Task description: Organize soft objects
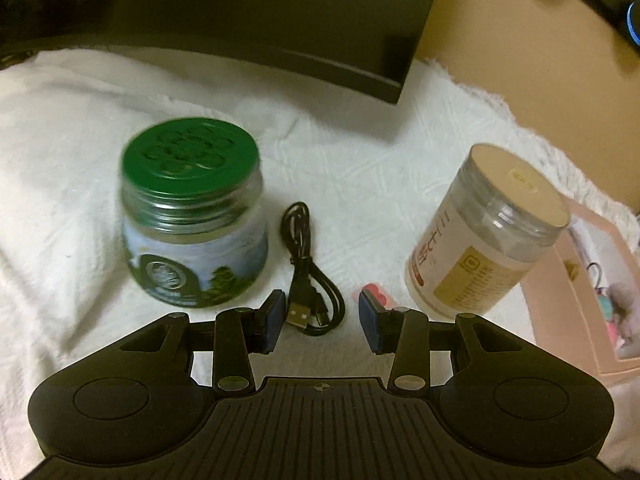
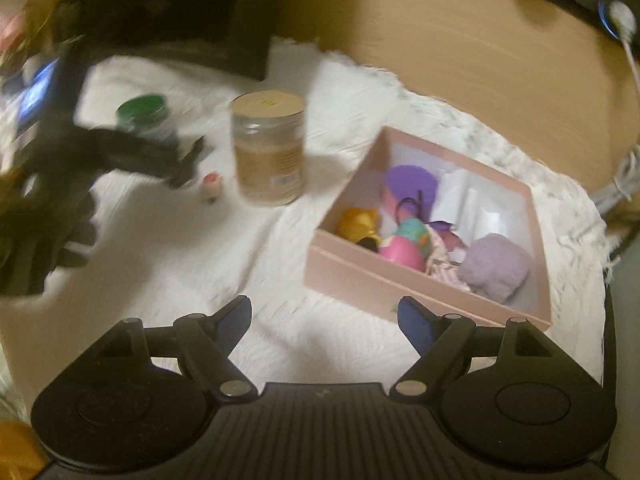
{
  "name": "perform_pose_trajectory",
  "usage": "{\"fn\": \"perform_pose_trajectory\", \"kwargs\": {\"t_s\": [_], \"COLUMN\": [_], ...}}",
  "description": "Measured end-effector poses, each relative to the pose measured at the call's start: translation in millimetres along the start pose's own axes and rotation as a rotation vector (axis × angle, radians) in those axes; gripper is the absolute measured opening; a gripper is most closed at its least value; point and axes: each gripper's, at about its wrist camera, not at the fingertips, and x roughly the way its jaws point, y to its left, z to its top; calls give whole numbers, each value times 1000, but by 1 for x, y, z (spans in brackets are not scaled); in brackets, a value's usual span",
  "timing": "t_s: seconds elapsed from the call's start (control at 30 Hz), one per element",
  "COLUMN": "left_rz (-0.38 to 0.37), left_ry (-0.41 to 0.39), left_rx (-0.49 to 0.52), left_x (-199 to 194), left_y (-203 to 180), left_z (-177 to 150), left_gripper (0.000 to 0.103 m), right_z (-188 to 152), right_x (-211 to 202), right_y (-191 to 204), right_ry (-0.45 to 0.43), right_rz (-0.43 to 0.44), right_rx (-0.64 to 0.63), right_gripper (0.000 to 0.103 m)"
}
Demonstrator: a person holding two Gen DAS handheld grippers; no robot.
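On the white blanket (image 1: 360, 152), the green-lidded jar (image 1: 194, 216) stands at ten o'clock of the left hand-held gripper (image 1: 322, 312), whose fingers are apart over a coiled black USB cable (image 1: 310, 272). The beige-lidded jar (image 1: 488, 232) stands at two o'clock. The right hand-held gripper (image 2: 324, 320) is spread wide, gripping nothing; at its two o'clock, the pink box (image 2: 360, 280) holds the soft toys (image 2: 404, 240).

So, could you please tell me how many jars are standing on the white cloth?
2. The green-lidded jar stands left of the black USB cable; the beige-lidded jar stands to its right, nearer the pink box. Others may sit out of view.
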Motion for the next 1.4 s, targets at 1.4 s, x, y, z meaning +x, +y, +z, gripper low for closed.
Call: {"fn": "perform_pose_trajectory", "kwargs": {"t_s": [1.4], "left_rz": [-137], "left_ry": [75], "left_rx": [12], "left_x": [-34], "left_y": [53], "left_z": [-26], "left_gripper": [31], "right_z": [91], "right_x": [140], "right_y": [88], "right_ry": [8], "right_rz": [189], "right_rx": [-33], "right_gripper": [40]}}
